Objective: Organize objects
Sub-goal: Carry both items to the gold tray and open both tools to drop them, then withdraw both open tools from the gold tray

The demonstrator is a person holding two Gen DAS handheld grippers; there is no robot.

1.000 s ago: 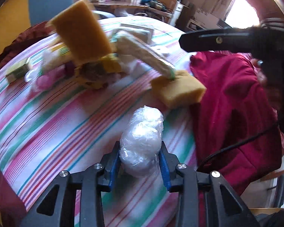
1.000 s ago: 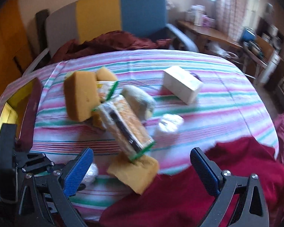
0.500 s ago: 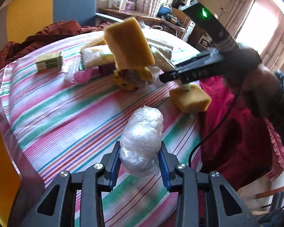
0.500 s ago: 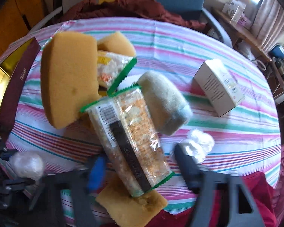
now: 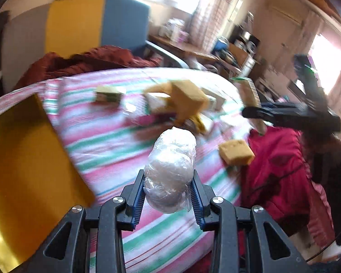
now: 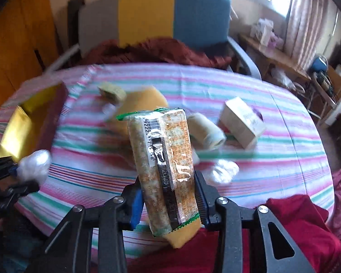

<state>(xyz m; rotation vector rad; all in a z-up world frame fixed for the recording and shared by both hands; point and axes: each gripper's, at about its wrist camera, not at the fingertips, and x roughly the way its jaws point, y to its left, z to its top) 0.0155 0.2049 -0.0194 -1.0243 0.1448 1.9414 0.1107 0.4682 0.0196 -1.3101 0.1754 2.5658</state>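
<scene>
My left gripper (image 5: pixel 168 201) is shut on a clear plastic-wrapped bundle (image 5: pixel 170 170), held above the striped tablecloth (image 5: pixel 106 141). The bundle also shows at the left of the right wrist view (image 6: pixel 34 165). My right gripper (image 6: pixel 167 201) is shut on a long snack packet (image 6: pixel 166 168) with green edges and a barcode, lifted off the table. The right gripper also shows in the left wrist view (image 5: pixel 291 116). A pile with a big yellow sponge (image 5: pixel 188 100) lies mid-table. A small sponge (image 5: pixel 236 152) sits near the table edge.
A gold-lined open box (image 5: pixel 27 159) stands at the table's left, also in the right wrist view (image 6: pixel 27 122). A white carton (image 6: pixel 243 122), a pale roll (image 6: pixel 206 132) and a second plastic bundle (image 6: pixel 225 170) lie on the right. Red cloth (image 5: pixel 282 170) hangs at the near edge. A chair (image 6: pixel 170 16) stands behind.
My right gripper has shut on the snack packet and lifted it off the pile. My left gripper has swung left with the plastic bundle, toward the gold box.
</scene>
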